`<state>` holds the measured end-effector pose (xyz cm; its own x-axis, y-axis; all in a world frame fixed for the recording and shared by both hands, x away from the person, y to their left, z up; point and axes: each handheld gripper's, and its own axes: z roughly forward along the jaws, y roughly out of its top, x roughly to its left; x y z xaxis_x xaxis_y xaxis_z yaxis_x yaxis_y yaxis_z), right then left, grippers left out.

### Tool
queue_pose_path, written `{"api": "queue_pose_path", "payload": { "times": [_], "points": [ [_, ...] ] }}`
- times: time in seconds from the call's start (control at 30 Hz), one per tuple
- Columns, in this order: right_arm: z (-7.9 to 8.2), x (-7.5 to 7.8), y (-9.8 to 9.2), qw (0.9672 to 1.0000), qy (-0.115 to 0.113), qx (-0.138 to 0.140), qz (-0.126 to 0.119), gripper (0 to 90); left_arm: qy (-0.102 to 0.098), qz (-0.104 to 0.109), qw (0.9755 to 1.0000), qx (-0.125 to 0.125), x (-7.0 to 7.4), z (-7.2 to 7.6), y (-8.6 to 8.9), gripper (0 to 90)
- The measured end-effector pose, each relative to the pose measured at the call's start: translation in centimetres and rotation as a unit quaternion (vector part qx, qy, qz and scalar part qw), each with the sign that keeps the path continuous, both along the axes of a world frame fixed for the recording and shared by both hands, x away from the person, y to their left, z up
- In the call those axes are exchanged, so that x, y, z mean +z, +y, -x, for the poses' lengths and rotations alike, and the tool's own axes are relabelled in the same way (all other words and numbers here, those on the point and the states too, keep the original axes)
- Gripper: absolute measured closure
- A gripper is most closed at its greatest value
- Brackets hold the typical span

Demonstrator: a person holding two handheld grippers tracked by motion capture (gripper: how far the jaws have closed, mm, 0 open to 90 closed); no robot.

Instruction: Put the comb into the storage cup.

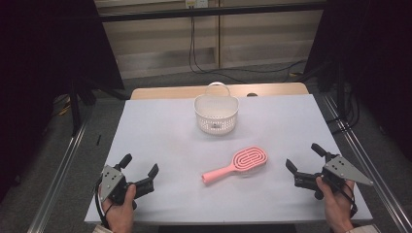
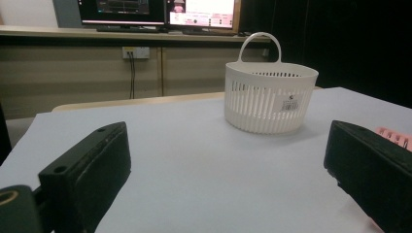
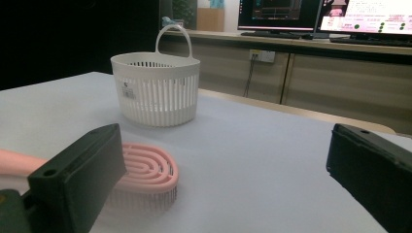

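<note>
Nearest the high view's camera, both grippers rest at the front edge of the tabletop [image 1: 160, 121], each held in a hand. At the front left corner the left gripper [image 1: 141, 171] has its jaws spread wide apart with nothing between them. At the front right corner the right gripper [image 1: 305, 156] likewise has its jaws wide apart and empty.

Taking the white basket [image 1: 216, 114] as landmark: it stands upright toward the far middle of the tabletop, handle raised at its far side. A pink hairbrush [image 1: 238, 165] lies flat in front of the basket, a little to its right and clear of it, bristles down, with the handle pointing toward the front left. It lies between the two grippers, closer to the right one, touching neither. In the right gripper view the hairbrush's head [image 3: 150, 170] lies just past that gripper's left jaw, with the basket [image 3: 155, 92] well beyond it.
</note>
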<state>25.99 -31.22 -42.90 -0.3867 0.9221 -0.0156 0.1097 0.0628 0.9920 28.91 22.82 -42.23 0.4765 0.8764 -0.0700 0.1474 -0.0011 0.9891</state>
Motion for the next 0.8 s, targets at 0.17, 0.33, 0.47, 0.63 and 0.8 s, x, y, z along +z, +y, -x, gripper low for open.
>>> {"api": "queue_pose_path", "payload": {
  "times": [0.17, 0.33, 0.47, 0.63, 0.8],
  "points": [
    [0.0, 0.1, 0.5, 0.9999, -0.006, 0.014, 0.006, 0.4, 0.001, 0.001, 1.0000, 0.003, -0.1, 0.0, 0.0, 3.0],
    [-0.1, 0.1, 0.6, 0.9998, -0.005, 0.017, 0.004, 0.3, -0.009, 0.004, 1.0000, -0.002, 0.1, 0.1, 0.1, 3.0],
    [-0.2, 0.2, 0.7, 0.9998, -0.002, 0.021, 0.003, 0.2, -0.008, -0.002, 1.0000, -0.003, 0.1, 0.1, 0.1, 3.0],
    [-0.5, 0.4, 1.4, 0.9995, -0.003, 0.032, 0.006, 0.1, -0.011, -0.002, 0.9999, -0.005, 0.1, 0.2, 0.0, 3.0],
    [-1.0, 0.5, 2.0, 0.9990, -0.002, 0.043, 0.009, 0.0, -0.010, -0.004, 0.9999, -0.003, 0.1, 0.1, 0.0, 3.0]
  ]
}}
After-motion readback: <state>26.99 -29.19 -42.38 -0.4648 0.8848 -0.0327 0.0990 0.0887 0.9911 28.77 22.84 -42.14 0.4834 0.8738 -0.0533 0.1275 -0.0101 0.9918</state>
